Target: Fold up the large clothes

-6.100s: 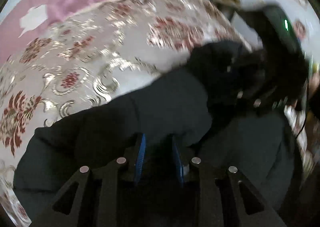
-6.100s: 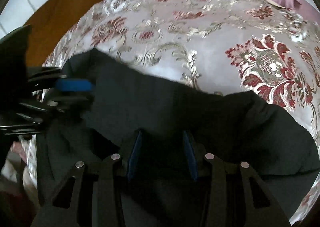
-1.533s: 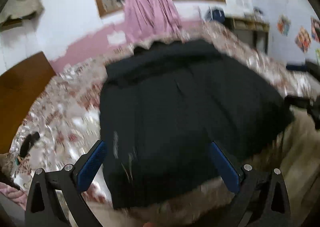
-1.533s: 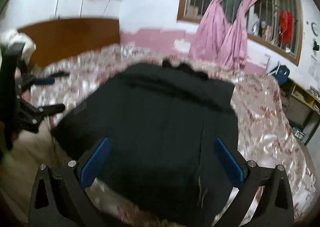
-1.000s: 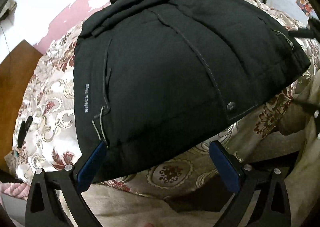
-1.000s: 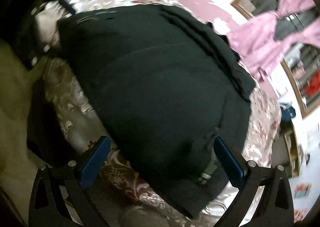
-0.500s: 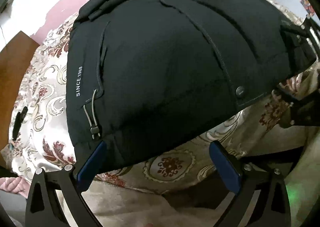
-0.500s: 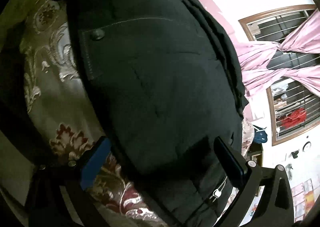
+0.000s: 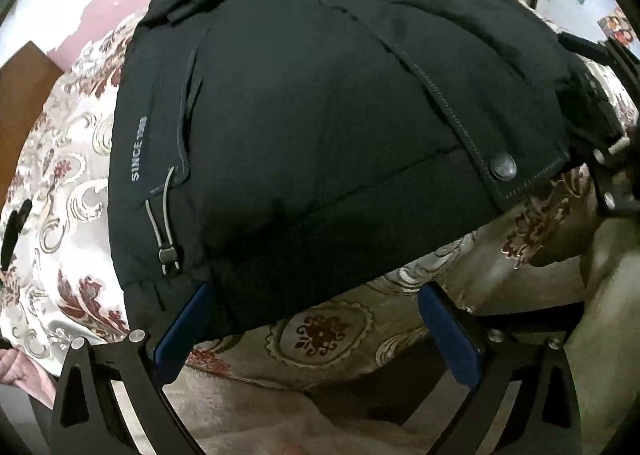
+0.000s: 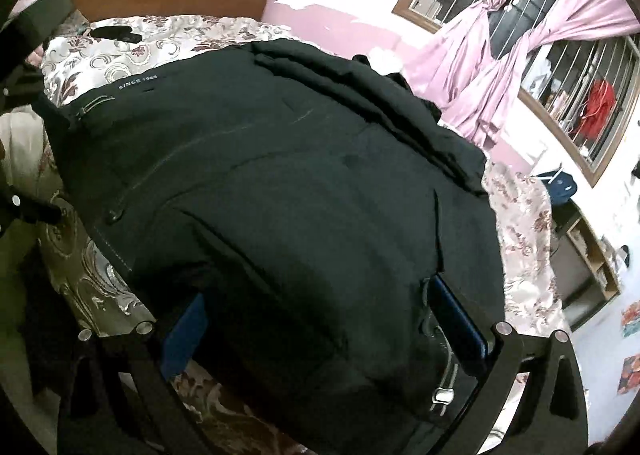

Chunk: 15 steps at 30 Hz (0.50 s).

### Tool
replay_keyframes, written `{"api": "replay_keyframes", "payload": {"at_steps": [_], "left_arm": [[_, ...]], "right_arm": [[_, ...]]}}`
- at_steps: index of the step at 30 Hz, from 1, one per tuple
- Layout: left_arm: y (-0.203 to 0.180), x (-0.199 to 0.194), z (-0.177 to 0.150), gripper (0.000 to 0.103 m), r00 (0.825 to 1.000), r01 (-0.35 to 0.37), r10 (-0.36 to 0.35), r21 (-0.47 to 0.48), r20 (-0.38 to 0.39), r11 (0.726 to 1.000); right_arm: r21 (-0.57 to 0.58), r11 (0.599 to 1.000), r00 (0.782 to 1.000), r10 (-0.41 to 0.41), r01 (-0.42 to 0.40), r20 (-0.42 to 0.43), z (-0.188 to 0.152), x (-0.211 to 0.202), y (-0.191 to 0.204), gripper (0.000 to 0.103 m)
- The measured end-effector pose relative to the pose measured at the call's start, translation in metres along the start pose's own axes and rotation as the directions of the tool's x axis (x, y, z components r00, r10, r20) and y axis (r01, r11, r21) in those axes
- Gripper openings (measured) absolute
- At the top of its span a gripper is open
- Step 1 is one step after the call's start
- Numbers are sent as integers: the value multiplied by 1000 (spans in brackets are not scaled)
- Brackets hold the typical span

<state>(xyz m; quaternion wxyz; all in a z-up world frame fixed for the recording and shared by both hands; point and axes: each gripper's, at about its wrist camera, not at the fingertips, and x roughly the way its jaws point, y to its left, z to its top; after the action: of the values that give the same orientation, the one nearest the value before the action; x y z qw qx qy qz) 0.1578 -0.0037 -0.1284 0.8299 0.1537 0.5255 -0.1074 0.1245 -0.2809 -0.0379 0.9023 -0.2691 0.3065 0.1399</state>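
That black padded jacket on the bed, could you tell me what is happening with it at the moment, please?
A person is folding the black padded jacket, which lies spread on the floral satin bedspread. Both tools are at its near hem: the left hand-held gripper is open at the corner with the grey drawcord toggle, and the right hand-held gripper is open over the opposite corner. Neither has closed on the fabric yet.

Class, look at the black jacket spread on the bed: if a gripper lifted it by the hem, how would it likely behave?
The black jacket would probably sag and drape, since it follows the bedspread beneath. Its puffy, quilted look suggests bulk, so likely heavy for one corner grip. The drawcord toggle would probably dangle and swing.
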Motion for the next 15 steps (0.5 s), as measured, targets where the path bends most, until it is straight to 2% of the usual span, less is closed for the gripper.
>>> {"api": "replay_keyframes", "payload": {"at_steps": [5, 8, 11, 13, 15], "left_arm": [[24, 8, 1, 103, 998, 57, -60, -138, -23, 989], [38, 11, 0, 103, 993, 107, -113, -226, -17, 968], [46, 14, -1, 103, 989, 140, -147, -272, -6, 952], [47, 14, -2, 103, 988, 149, -155, -279, 0, 949], [47, 11, -4, 103, 988, 149, -153, -275, 9, 950]], "right_arm": [[-110, 991, 995, 72, -80, -72, -7, 13, 10, 101], [-218, 974, 992, 29, -55, -121, -15, 21, 31, 101], [-352, 936, 985, -51, -10, -163, -27, 37, 57, 101], [-452, 890, 975, -152, 63, -164, -35, 48, 71, 101], [-486, 867, 970, -198, 106, -143, -38, 52, 76, 101]]}}
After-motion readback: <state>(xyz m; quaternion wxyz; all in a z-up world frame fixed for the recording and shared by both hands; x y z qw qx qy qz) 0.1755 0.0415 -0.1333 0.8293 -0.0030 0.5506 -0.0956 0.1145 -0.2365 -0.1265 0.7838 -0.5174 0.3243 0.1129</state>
